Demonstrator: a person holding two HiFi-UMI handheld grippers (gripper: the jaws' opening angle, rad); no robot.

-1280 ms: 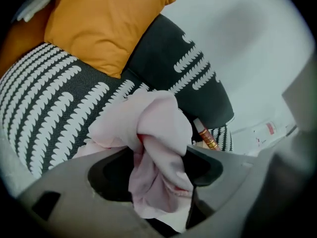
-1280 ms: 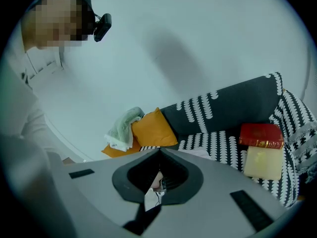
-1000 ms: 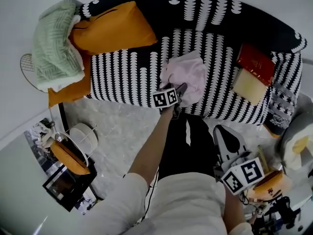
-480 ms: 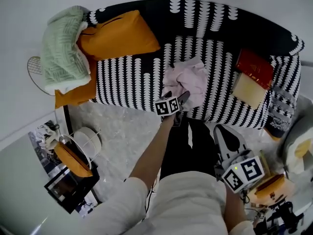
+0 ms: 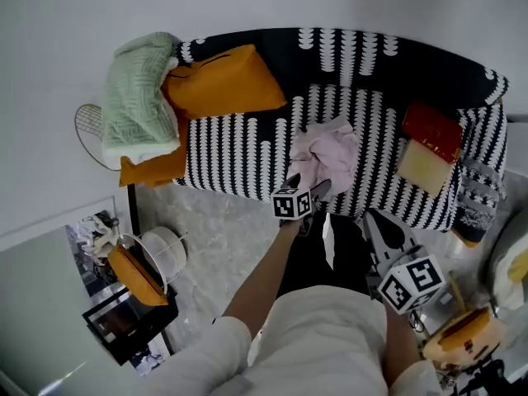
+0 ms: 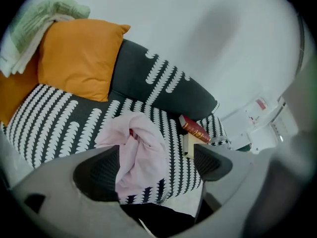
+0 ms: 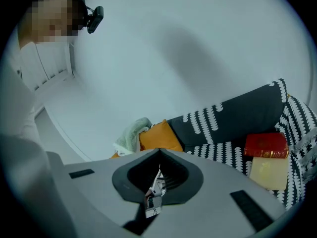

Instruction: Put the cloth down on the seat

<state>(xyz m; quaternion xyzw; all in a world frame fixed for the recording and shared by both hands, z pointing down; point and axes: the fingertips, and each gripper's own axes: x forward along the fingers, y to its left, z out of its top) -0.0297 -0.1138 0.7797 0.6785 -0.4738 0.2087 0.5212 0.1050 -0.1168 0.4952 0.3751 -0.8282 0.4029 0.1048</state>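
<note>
A crumpled pink cloth point(image 5: 327, 153) lies on the black-and-white patterned sofa seat point(image 5: 235, 151), near the seat's front edge. My left gripper point(image 5: 308, 186) hovers just in front of the cloth, with its jaws spread wide and nothing pressed between them. In the left gripper view the cloth point(image 6: 137, 150) rests on the seat beyond the left gripper point(image 6: 154, 168), free of both pads. My right gripper point(image 5: 381, 228) hangs low beside the person's legs, away from the sofa. In its own view the right gripper point(image 7: 158, 180) has its jaws together, holding nothing.
Two orange cushions point(image 5: 224, 79) and a green blanket point(image 5: 140, 97) fill the sofa's left end. A red book point(image 5: 434, 125) and a cream book point(image 5: 423, 166) lie at its right end. A round white stand point(image 5: 161, 247) and a picture frame point(image 5: 124, 324) sit on the floor at left.
The left gripper's jaws have let go of the pink cloth and drawn back a little toward the seat's front edge. The cloth stays on the seat.
</note>
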